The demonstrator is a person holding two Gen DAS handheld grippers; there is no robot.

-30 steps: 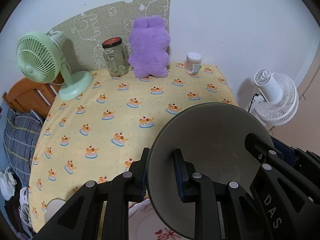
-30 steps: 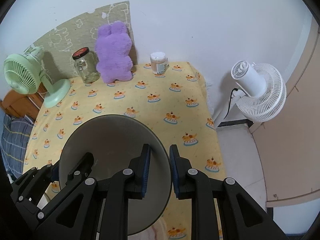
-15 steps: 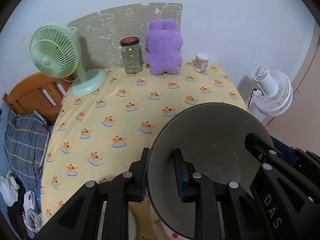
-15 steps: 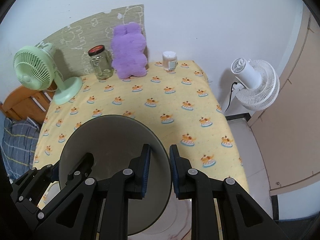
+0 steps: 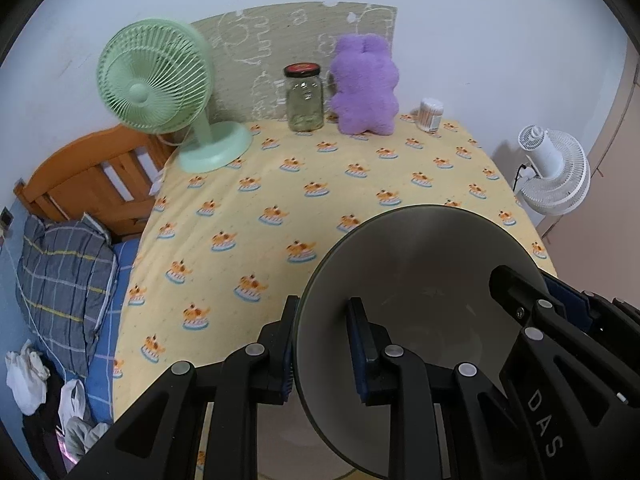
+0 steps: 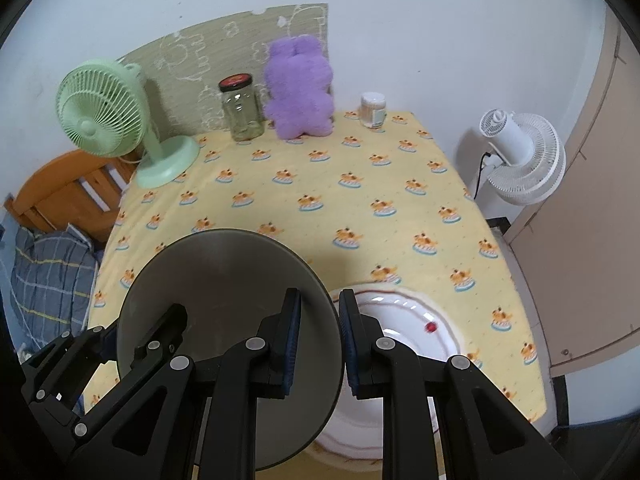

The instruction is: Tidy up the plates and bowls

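Both grippers hold one grey bowl [image 5: 420, 280] in the air above the yellow tablecloth [image 5: 320, 184]. My left gripper [image 5: 320, 340] is shut on its left rim. My right gripper [image 6: 318, 334] is shut on its right rim, and the bowl fills the lower left of the right wrist view [image 6: 224, 288]. Below it a white plate with a red-brown rim line [image 6: 416, 320] lies on the cloth near the front edge, partly hidden by the bowl and my right fingers.
At the back stand a green desk fan [image 5: 160, 92], a glass jar with a dark lid [image 5: 303, 98], a purple plush toy [image 5: 366, 86] and a small white-lidded container [image 5: 430, 114]. A white floor fan [image 6: 520, 160] stands right of the table, a bed [image 5: 64, 264] left.
Both grippers and the bowl have risen and drawn back from the table. The white plate has come into view below in the right wrist view.
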